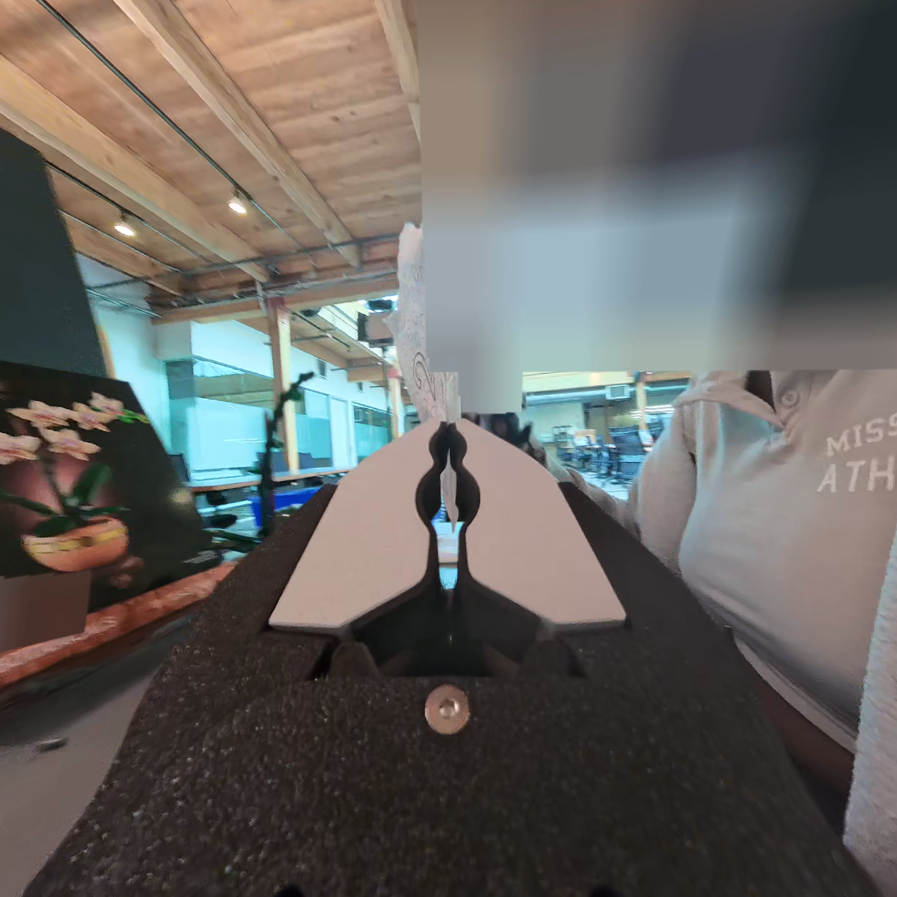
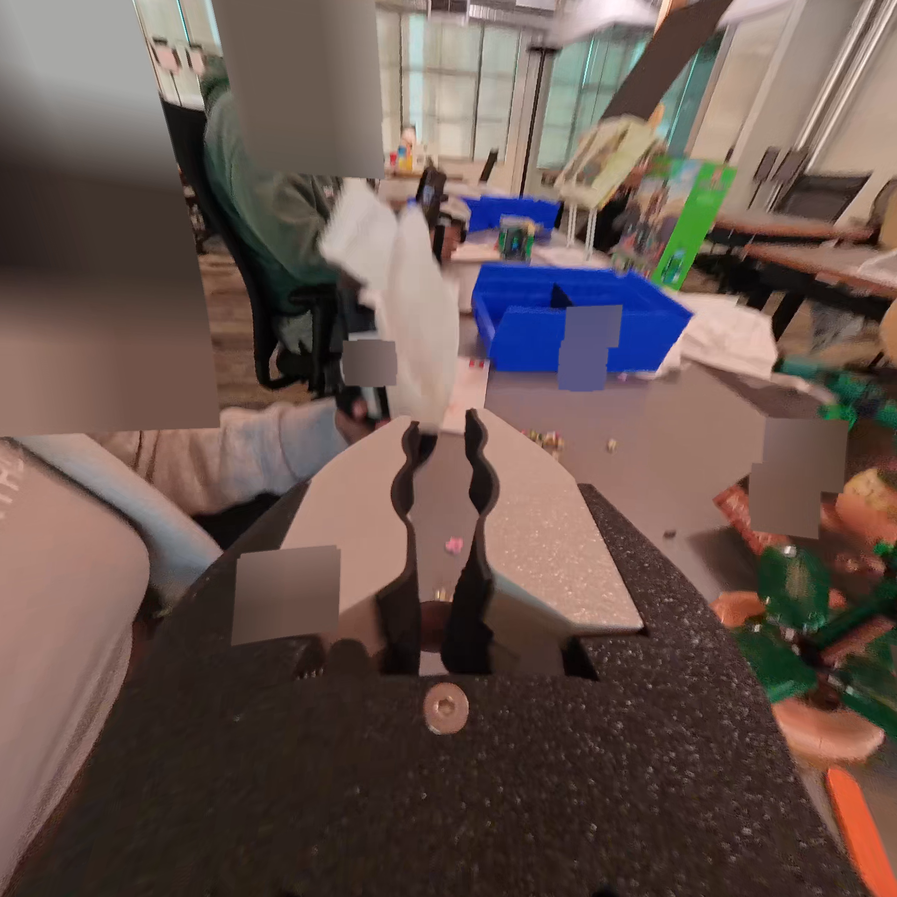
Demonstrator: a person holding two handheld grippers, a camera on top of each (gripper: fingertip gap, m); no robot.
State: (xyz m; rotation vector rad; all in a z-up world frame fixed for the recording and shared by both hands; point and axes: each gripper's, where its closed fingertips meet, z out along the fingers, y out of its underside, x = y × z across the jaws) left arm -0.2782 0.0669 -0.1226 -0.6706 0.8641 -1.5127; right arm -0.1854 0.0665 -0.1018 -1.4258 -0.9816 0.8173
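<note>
My left gripper [image 1: 447, 429] is shut on a thin white printed bag [image 1: 421, 373], which sticks up from the fingertips, with a strip of it hanging down between the jaws. It points up towards the ceiling, close to a person's white sweatshirt [image 1: 757, 543]. My right gripper [image 2: 439, 423] is open with a narrow gap, above a grey table [image 2: 631, 461]. The same white bag [image 2: 417, 310] hangs just ahead of it, its lower end beside the left fingertip [image 2: 410, 429]. The other gripper [image 2: 361, 405] shows dimly at the bag's lower left, held by a sleeved hand.
A blue bin [image 2: 582, 325] stands on the table ahead, another [image 2: 509, 213] farther back. Small loose bricks [image 2: 546, 439] and a pink piece [image 2: 454, 544] lie on the table. A green and pink brick plant [image 2: 815, 631] is at the right. A box showing orchids [image 1: 82, 485] stands at the left. The left gripper's tips are roughly 11 cm from the right gripper's.
</note>
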